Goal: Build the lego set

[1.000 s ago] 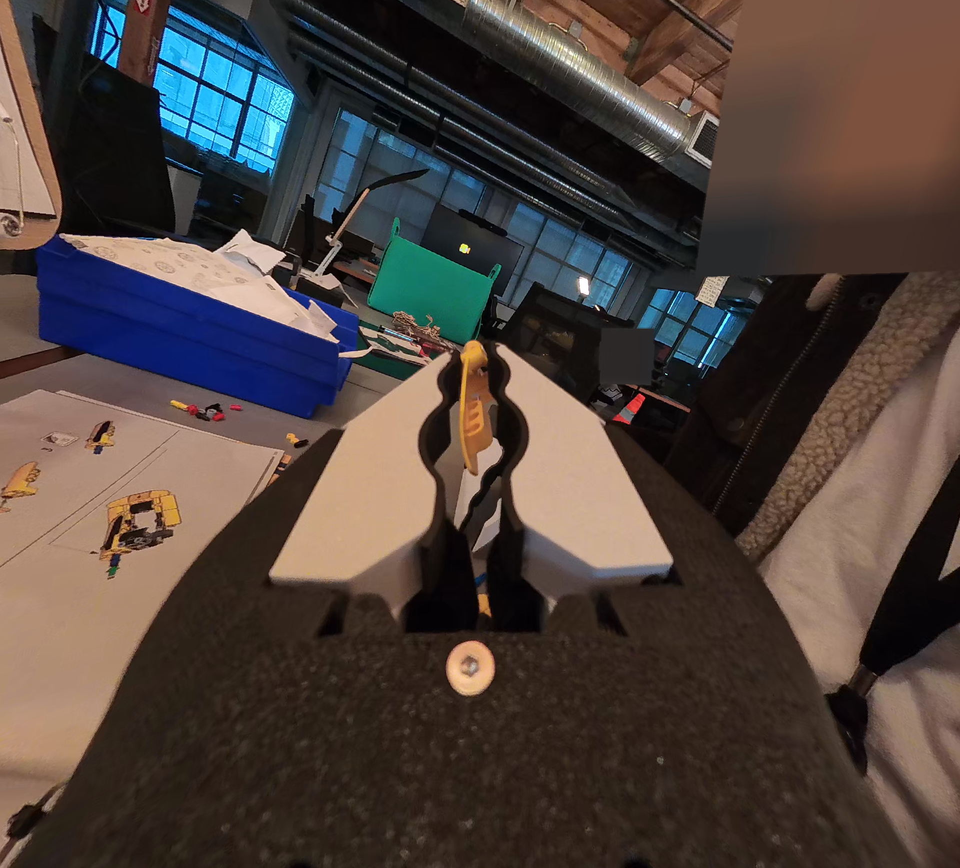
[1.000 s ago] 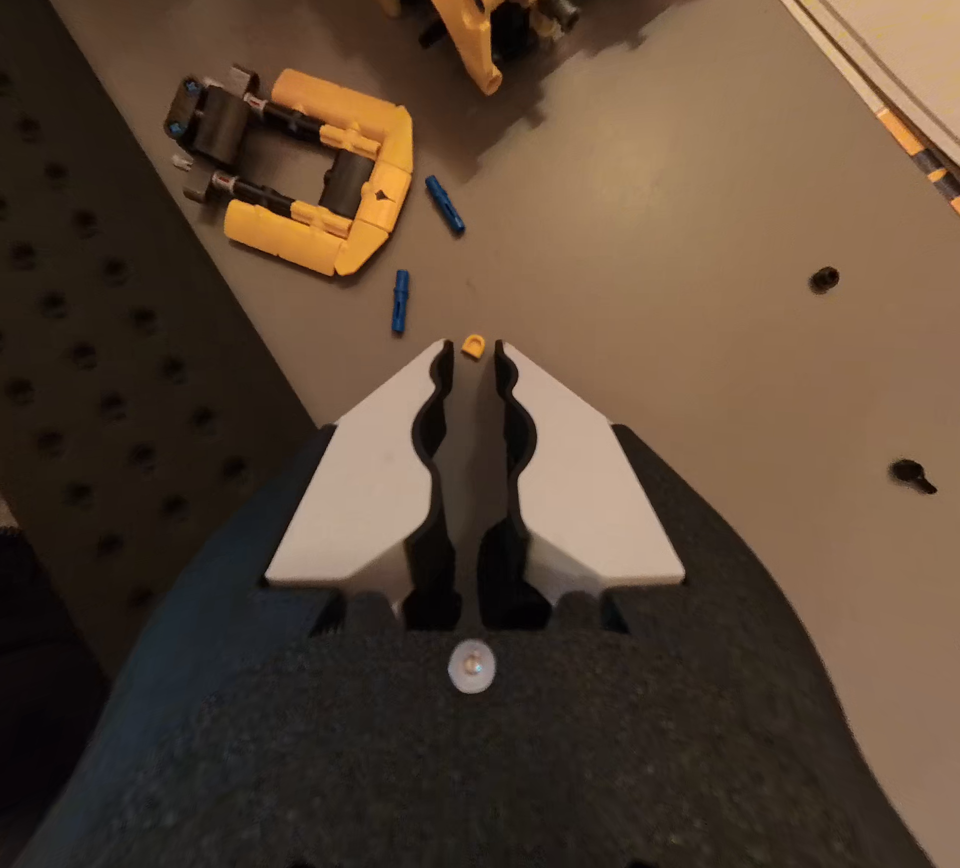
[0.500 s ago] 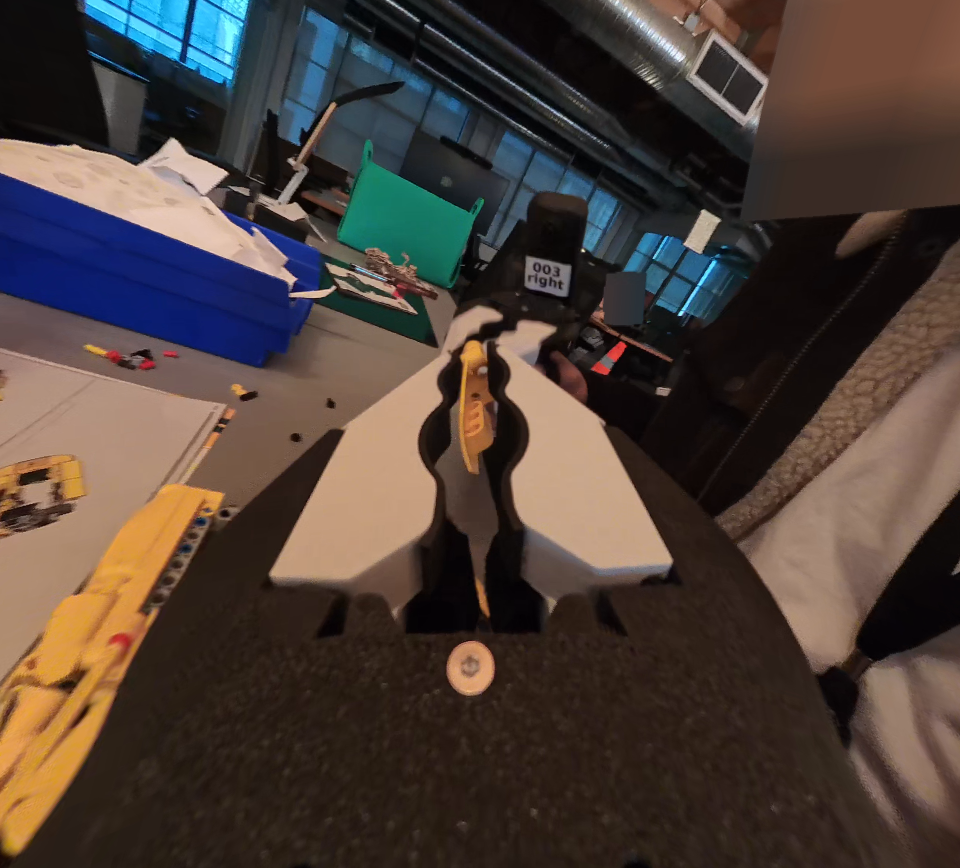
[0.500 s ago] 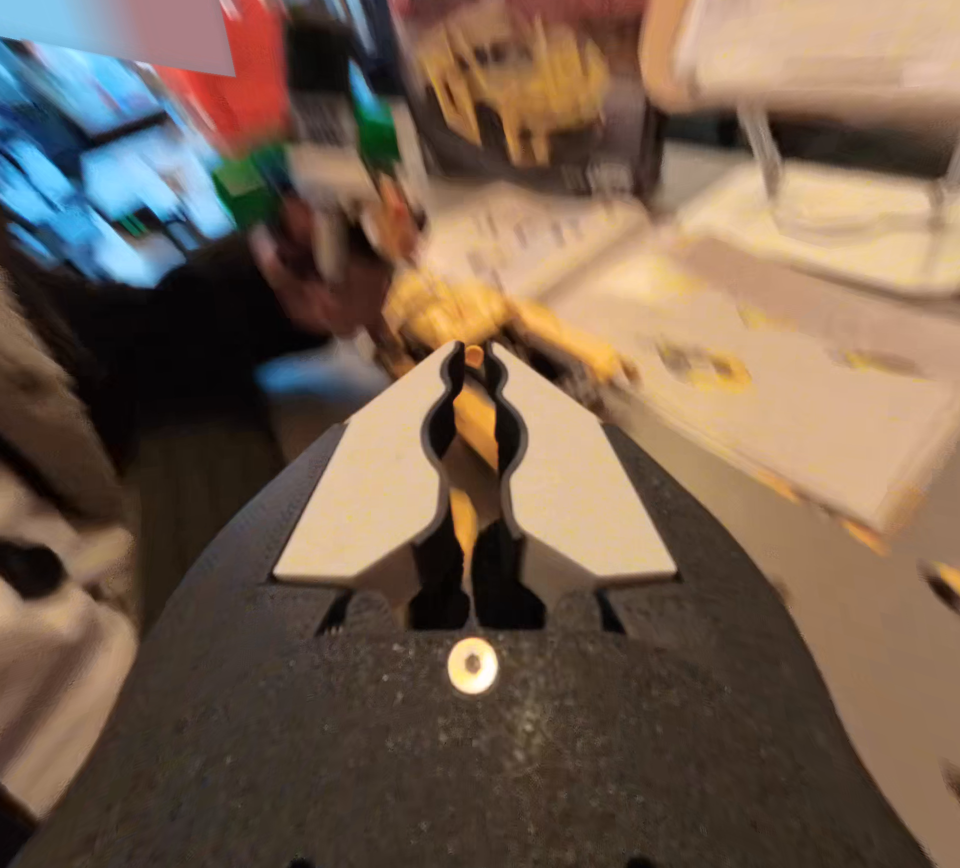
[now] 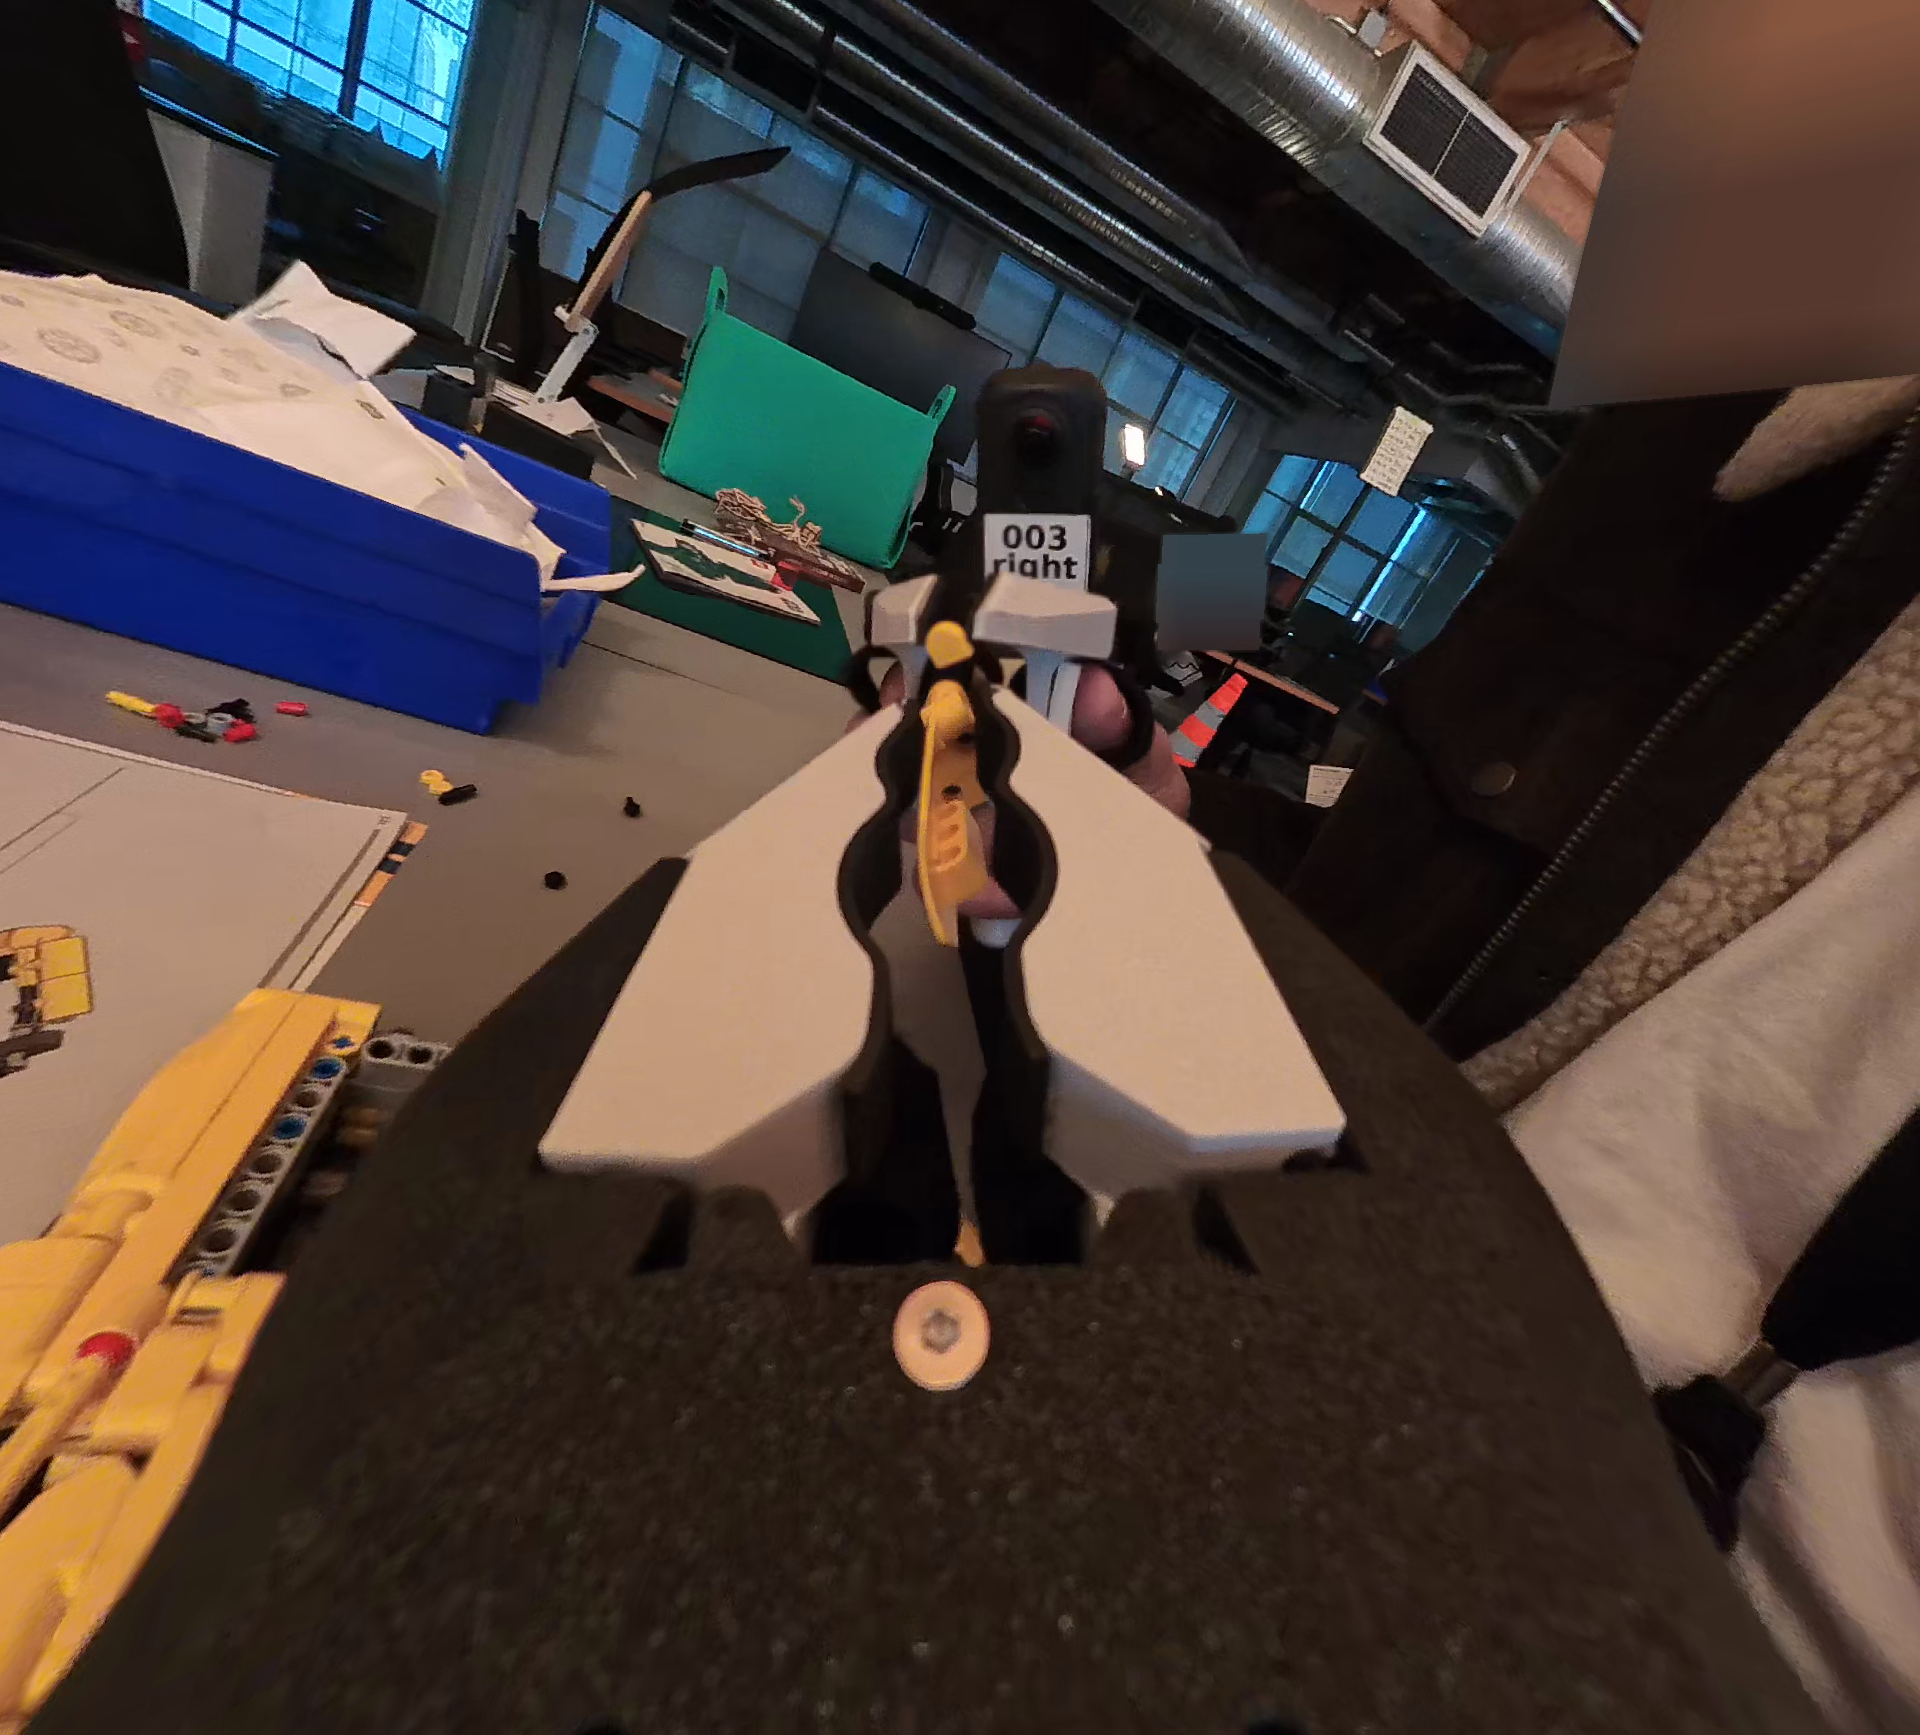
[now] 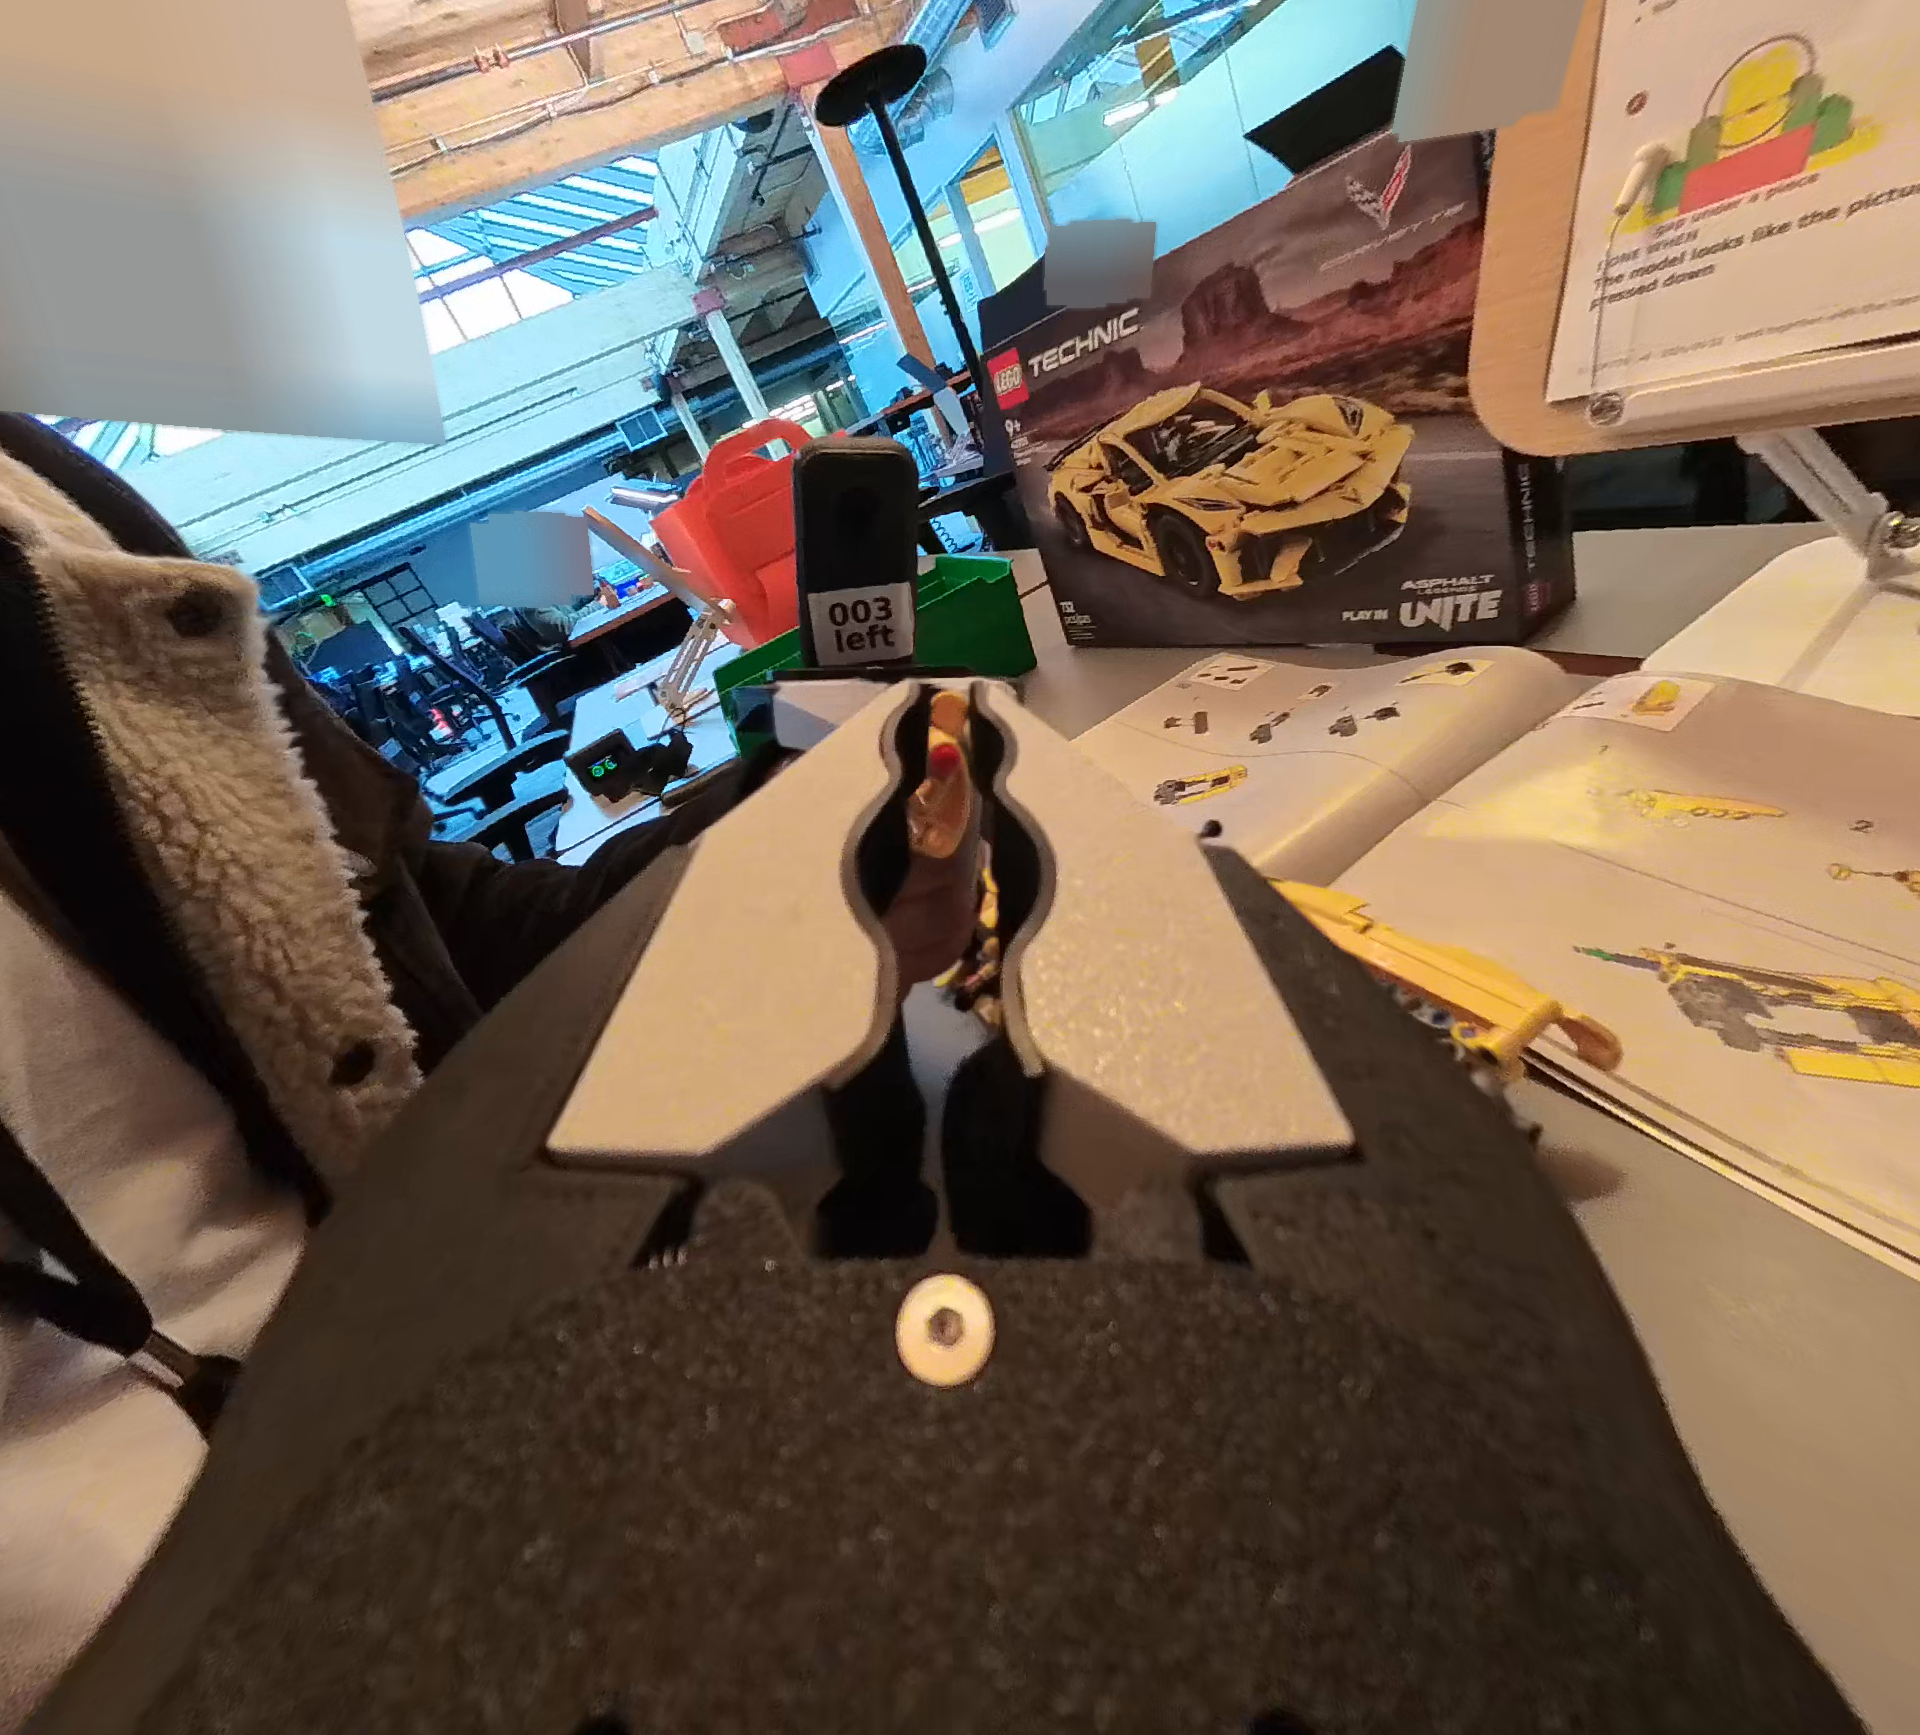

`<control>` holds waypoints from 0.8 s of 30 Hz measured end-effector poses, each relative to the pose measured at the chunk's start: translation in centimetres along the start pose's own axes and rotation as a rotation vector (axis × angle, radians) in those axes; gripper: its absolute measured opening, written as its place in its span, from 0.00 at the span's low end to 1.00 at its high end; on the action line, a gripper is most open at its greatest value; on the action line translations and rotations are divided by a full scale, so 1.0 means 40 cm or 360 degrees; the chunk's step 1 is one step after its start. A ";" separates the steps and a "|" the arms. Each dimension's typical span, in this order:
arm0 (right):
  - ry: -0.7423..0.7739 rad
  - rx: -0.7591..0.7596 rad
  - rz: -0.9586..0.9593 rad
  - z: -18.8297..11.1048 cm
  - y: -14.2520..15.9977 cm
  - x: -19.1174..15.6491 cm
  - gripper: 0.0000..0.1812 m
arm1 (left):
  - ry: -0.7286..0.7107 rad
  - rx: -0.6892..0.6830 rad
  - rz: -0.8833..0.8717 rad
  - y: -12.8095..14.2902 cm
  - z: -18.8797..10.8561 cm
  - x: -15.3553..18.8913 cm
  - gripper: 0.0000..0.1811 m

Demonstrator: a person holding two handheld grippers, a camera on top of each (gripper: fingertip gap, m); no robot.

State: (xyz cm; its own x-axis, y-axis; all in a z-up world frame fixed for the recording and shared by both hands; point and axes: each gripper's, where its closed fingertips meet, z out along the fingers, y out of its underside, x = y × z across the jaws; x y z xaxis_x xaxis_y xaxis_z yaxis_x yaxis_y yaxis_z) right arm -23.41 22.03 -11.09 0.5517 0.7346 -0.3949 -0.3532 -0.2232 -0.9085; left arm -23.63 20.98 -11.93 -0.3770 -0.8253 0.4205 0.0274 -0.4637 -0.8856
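At frame centre my left claw (image 5: 948, 719) pinches a light, stiff yellow panel (image 5: 948, 812) edgewise; my right claw (image 6: 948, 711) nips a tiny yellow piece (image 6: 948, 709).

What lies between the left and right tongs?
Left wrist view: only their gripped parts, left tongs holding a curved yellow panel, right tongs a small yellow piece.

R gripper (image 5: 961, 646) picked small yellow piece (image 5: 948, 643) off table, now facing L gripper (image 5: 948, 729).
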 end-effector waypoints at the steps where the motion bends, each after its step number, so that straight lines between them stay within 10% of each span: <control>1: -0.0003 -0.0019 0.0004 -0.005 0.000 0.002 0.04 | -0.0011 0.0008 0.0006 -0.004 -0.003 -0.003 0.05; 24: 0.0034 -0.0147 0.0171 -0.046 0.028 0.061 0.00 | -0.0077 -0.0030 0.0073 -0.004 -0.014 -0.018 0.05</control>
State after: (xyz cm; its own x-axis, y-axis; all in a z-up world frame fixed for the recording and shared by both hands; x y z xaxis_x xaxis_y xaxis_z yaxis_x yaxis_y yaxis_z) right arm -21.07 22.39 -13.33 0.5306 0.6899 -0.4925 -0.3404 -0.3586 -0.8692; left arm -23.88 21.85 -12.21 -0.3304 -0.8603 0.3882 0.0260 -0.4194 -0.9074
